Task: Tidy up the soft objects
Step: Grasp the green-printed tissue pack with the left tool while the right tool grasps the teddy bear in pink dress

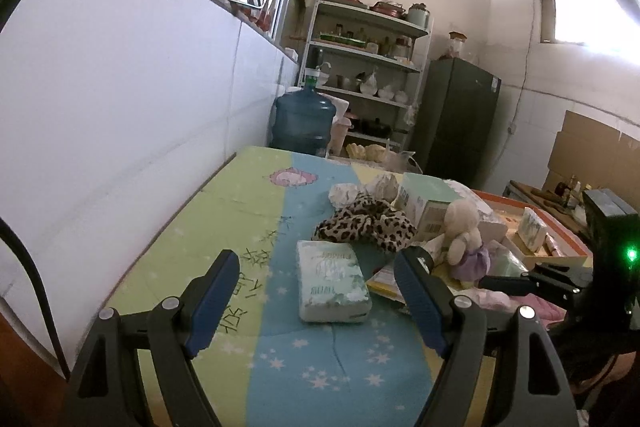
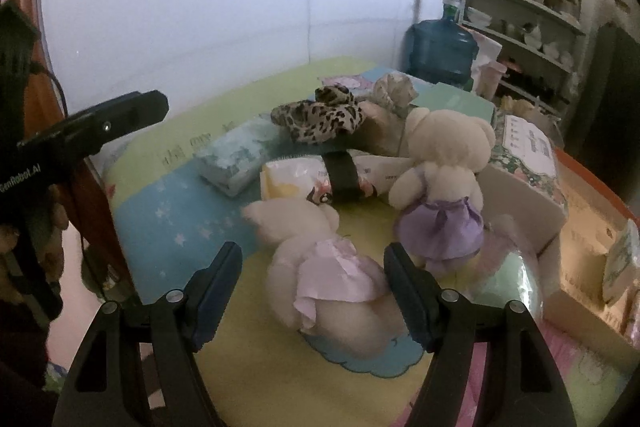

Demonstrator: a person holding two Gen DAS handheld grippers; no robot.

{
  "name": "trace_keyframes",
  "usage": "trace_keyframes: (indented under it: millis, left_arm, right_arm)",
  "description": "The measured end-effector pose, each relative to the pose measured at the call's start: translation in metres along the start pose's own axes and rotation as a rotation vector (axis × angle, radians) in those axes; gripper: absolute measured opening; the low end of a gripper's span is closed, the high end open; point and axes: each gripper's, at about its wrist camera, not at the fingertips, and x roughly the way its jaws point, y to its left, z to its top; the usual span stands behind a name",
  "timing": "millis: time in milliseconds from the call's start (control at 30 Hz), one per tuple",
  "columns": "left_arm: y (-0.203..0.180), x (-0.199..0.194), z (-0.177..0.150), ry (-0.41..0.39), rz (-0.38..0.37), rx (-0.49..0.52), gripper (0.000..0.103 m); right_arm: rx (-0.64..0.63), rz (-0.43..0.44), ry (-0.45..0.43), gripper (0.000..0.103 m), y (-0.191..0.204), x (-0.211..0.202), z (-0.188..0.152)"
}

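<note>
Little looks sorted yet. Taking the tissue pack (image 1: 333,281) as landmark: the left gripper (image 1: 316,301) hangs wide and empty just before it; behind it lies the leopard cloth (image 1: 366,225); to its right the lying plush bear (image 2: 328,275) sits between the wide, empty right gripper (image 2: 314,291) jaws, the upright bear (image 2: 442,183) beyond, all loose on the mat (image 1: 240,195).

Blue water jug (image 1: 303,123), shelf rack w/ dishes (image 1: 370,67), dark fridge (image 1: 460,123)
</note>
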Motion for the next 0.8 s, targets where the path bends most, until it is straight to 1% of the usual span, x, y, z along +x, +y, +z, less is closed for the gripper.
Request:
trace_keyframes:
  millis: [33,100,167,200,400,533,633,800]
  left_arm:
    - [0.0,0.0,0.0,0.001,-0.001,-0.001,0.08]
    - [0.001,0.001,0.0,0.002,-0.003,-0.003,0.08]
    - [0.001,0.0,-0.001,0.002,-0.003,-0.003,0.08]
    - [0.001,0.0,-0.001,0.002,-0.003,-0.003,0.08]
    - [-0.004,0.002,-0.004,0.014,-0.012,0.004,0.08]
    - [-0.007,0.003,-0.005,0.019,-0.016,0.013,0.08]
    - [-0.009,0.005,-0.006,0.029,-0.023,0.02,0.08]
    - [-0.013,0.019,-0.007,0.064,-0.029,0.045,0.08]
  right_arm:
    - [-0.007,-0.005,0.003,0.074,0.001,0.002,0.0]
    - [-0.026,-0.022,0.017,0.069,0.003,0.005,-0.001]
    - [-0.047,-0.051,0.034,0.058,0.007,0.007,-0.004]
    - [-0.056,-0.067,0.043,0.055,0.008,0.009,-0.005]
    - [-0.052,-0.081,0.051,0.047,0.006,0.007,-0.01]
    - [0.006,-0.058,0.033,0.044,-0.002,-0.002,-0.013]
    - [0.074,-0.013,0.006,0.043,-0.011,-0.013,-0.016]
    - [0.165,0.05,-0.064,0.043,-0.022,-0.04,-0.021]
